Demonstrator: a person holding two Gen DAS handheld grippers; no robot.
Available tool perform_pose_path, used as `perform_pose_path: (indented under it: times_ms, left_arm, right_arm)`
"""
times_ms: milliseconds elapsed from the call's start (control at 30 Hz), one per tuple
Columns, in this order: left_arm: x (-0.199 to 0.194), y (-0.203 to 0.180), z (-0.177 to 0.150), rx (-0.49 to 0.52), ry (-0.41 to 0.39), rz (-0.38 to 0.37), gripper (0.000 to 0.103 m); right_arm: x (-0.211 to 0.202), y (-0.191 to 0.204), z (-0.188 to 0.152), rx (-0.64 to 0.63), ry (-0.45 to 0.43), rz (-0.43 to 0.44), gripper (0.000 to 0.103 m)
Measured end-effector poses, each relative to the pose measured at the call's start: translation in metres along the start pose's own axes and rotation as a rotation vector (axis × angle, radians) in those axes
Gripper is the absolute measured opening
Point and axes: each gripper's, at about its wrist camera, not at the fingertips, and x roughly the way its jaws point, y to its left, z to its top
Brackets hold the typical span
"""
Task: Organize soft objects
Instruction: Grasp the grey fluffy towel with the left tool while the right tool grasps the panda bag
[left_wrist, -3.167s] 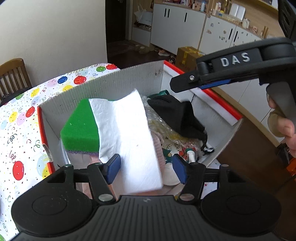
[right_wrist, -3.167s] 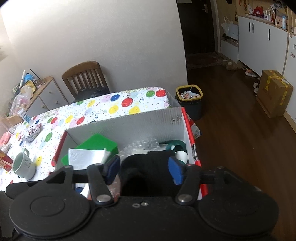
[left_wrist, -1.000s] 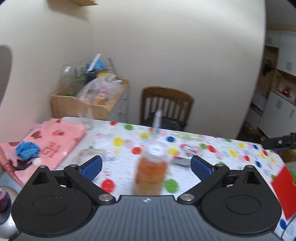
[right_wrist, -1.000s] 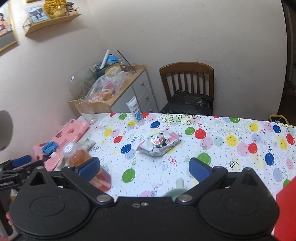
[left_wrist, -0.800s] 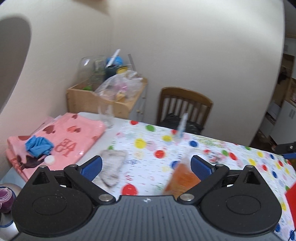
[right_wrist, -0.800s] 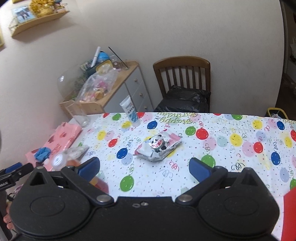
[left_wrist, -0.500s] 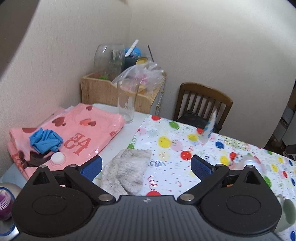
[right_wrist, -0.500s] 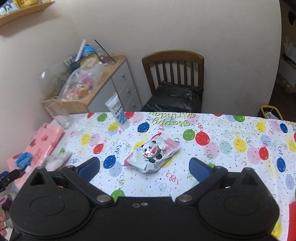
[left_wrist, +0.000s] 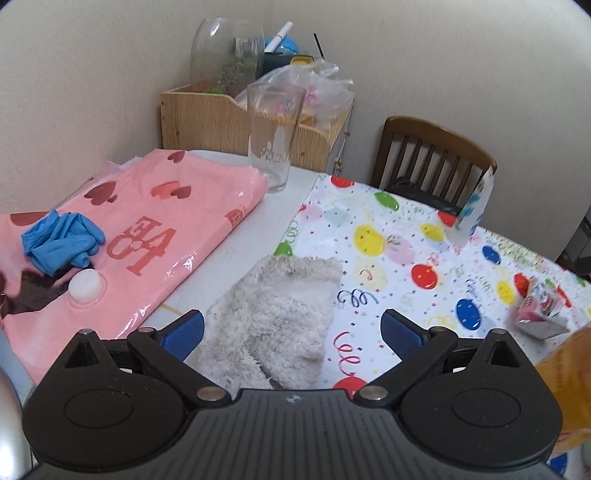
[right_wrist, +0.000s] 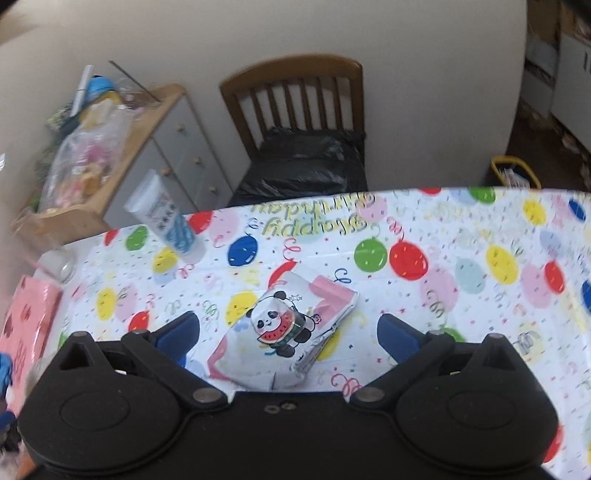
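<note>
A fluffy cream cloth (left_wrist: 275, 321) lies on the table at the edge of the balloon tablecloth. My left gripper (left_wrist: 291, 332) is open and empty, its blue pads on either side of the cloth's near end, above it. A soft pack with a panda print (right_wrist: 284, 332) lies on the tablecloth; it also shows far right in the left wrist view (left_wrist: 539, 310). My right gripper (right_wrist: 288, 334) is open and empty, hovering with the pack between its pads. A pink heart-printed bag (left_wrist: 147, 225) with a crumpled blue glove (left_wrist: 59, 240) on it lies at the left.
A tall empty glass (left_wrist: 273, 136) stands behind the pink bag. A white tube (right_wrist: 166, 218) stands on the tablecloth. An orange bottle (left_wrist: 565, 387) is at the right edge of the left wrist view. A wooden chair (right_wrist: 295, 122) and a cluttered wooden drawer unit (right_wrist: 122, 147) stand behind the table.
Both grippers left the cardboard box and swung left over the table, opening wide. The left one came to the fluffy cloth, the right one came down over the panda pack.
</note>
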Motion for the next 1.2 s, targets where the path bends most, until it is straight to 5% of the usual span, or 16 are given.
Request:
perform_pose_path:
  times_ms: [367, 600, 667, 733, 1200]
  left_arm:
    - [0.030, -0.002, -0.005, 0.032, 0.016, 0.019, 0.102]
    - [0.048, 0.000, -0.009, 0.027, 0.041, 0.056, 0.101]
    - [0.053, 0.001, -0.010, 0.026, 0.046, 0.071, 0.092]
    - [0.057, 0.004, -0.010, 0.009, 0.066, 0.085, 0.069]
    - [0.047, 0.018, -0.010, -0.077, 0.029, 0.123, 0.024]
  right_arm:
    - [0.066, 0.003, 0.004, 0.116, 0.061, -0.069, 0.103]
    - [0.089, 0.016, -0.002, 0.076, 0.104, -0.090, 0.103]
    - [0.092, 0.022, -0.004, 0.042, 0.105, -0.106, 0.102]
    - [0.094, 0.027, -0.006, 0.015, 0.104, -0.114, 0.101]
    - [0.089, 0.044, -0.016, -0.112, 0.096, -0.140, 0.076]
